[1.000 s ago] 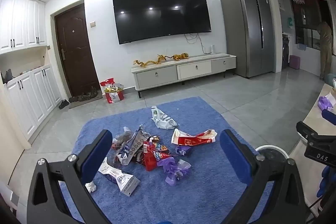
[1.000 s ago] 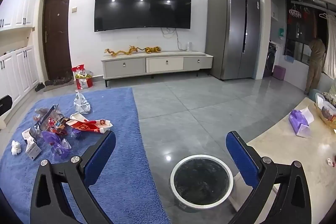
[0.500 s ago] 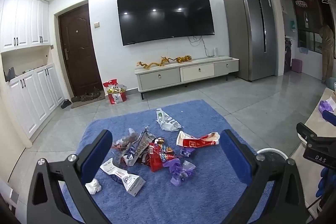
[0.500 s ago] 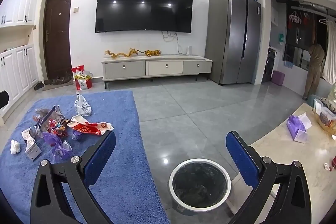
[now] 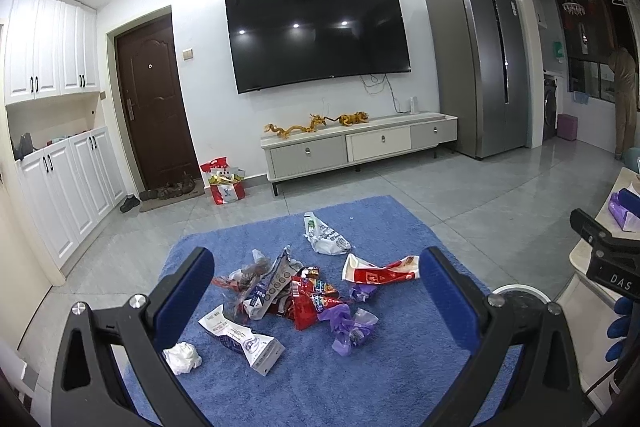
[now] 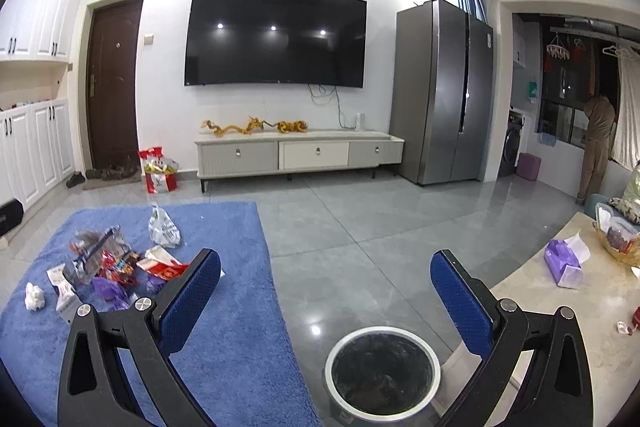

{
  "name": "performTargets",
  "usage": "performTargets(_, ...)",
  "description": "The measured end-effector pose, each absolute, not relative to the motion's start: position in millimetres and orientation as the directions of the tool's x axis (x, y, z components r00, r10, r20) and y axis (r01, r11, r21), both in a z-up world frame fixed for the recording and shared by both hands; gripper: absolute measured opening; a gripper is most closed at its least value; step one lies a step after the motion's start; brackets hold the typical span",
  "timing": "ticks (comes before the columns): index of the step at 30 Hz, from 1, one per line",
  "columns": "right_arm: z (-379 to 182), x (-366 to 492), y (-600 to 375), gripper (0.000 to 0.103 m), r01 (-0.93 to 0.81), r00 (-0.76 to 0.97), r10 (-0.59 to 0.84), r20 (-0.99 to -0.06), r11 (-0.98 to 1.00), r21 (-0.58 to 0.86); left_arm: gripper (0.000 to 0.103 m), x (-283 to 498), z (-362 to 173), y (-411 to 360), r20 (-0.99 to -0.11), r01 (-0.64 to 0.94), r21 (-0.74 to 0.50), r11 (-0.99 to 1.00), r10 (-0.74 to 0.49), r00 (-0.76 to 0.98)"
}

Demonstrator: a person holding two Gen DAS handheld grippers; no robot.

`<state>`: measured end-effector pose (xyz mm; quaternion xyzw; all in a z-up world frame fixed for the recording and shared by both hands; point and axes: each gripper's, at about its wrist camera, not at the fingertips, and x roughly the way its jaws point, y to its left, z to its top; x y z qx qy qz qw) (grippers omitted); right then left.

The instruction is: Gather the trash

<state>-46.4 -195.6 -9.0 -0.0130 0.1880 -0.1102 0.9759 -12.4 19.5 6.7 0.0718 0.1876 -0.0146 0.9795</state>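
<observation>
Several wrappers [image 5: 308, 291] lie heaped on the blue rug [image 5: 400, 367], ahead of our left hand-held gripper [image 5: 316, 291], which is spread wide and empty. The right hand-held gripper [image 6: 326, 287], also spread, hangs above the bin [image 6: 382, 371]. We risk pinching two tangled wrappers at once, or snagging rug pile; thin foil may slip free on the way across.

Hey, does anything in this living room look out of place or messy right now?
Yes. Torn snack wrappers and a crumpled tissue are strewn over the blue rug, none in the trash bin on the tile beside it.
</observation>
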Motion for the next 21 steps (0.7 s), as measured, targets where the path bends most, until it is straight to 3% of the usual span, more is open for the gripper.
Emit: performTargets(21,-8,-41,-187,0.103,0.175,0.910,-0.185,-0.371,0.983,-0.060,0.103,-10,4,45,-0.365,0.026,0.078,0.997,0.004,0.931)
